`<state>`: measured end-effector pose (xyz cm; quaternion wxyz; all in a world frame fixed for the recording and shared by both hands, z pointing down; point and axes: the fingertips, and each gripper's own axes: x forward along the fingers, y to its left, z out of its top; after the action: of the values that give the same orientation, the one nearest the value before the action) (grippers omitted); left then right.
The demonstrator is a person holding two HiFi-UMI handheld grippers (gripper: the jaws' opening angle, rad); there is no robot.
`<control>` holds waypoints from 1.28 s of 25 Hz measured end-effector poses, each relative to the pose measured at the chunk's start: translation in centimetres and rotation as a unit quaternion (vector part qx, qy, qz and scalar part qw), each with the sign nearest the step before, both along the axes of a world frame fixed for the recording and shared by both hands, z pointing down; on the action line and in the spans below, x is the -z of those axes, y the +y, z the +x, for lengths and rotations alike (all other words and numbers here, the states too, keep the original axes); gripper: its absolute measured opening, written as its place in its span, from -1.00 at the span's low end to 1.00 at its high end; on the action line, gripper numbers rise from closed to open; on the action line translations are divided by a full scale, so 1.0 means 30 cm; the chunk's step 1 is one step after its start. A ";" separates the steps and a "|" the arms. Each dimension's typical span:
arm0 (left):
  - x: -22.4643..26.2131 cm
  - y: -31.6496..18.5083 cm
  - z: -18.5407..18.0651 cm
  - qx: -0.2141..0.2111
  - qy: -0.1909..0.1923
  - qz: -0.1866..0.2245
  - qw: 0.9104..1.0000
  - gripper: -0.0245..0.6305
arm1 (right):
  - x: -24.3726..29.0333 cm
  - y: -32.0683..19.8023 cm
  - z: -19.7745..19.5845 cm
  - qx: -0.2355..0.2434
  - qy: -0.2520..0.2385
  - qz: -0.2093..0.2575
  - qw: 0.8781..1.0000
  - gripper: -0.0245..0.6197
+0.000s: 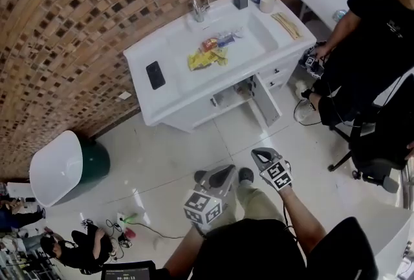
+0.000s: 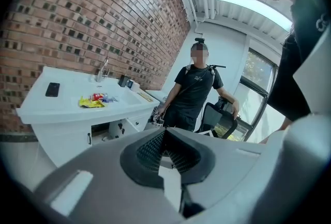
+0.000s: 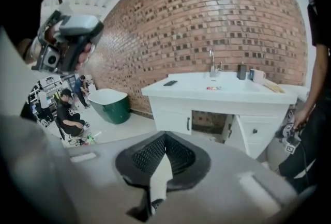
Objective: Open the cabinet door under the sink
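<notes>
The white sink cabinet (image 1: 169,118) stands against the brick wall. Its right-hand door (image 1: 266,101) under the basin stands swung open, and the dark inside (image 3: 207,118) shows. The left-hand door (image 3: 173,120) is closed. In the right gripper view the open door (image 3: 228,132) shows edge-on. Both grippers hang over the floor tiles, well short of the cabinet. My left gripper (image 1: 226,172) (image 2: 164,132) is shut with nothing in it. My right gripper (image 1: 262,156) (image 3: 164,135) is shut and empty too.
A person in black (image 1: 372,46) stands right of the cabinet beside an office chair (image 1: 372,159). A white and green tub (image 1: 61,169) sits at the left. Another person (image 1: 77,249) sits on the floor, lower left. A phone (image 1: 155,75) and snack wrappers (image 1: 208,55) lie on the sink top.
</notes>
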<state>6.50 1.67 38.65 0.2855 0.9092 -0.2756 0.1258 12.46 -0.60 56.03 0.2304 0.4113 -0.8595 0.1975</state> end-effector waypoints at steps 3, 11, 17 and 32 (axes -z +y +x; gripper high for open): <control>0.035 0.044 -0.072 0.022 -0.005 0.003 1.000 -0.87 | 0.144 0.025 -0.061 0.018 -0.021 0.028 0.999 -0.95; 0.135 0.127 -0.266 0.057 -0.003 0.025 0.998 -0.87 | 0.386 0.129 -0.093 -0.001 -0.034 0.065 0.997 -0.95; 0.146 0.331 -0.383 0.028 0.016 0.032 0.999 -0.87 | 0.530 0.287 -0.189 -0.033 -0.026 0.095 0.995 -0.95; 0.088 0.817 -0.617 -0.015 -0.002 0.023 1.000 -0.88 | 0.719 0.918 -0.617 -0.035 -0.109 0.138 0.984 -0.95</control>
<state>-12.02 26.18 36.00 0.2621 0.9195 -0.2648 0.1252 -6.06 26.94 34.45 0.0695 0.4454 -0.8834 0.1283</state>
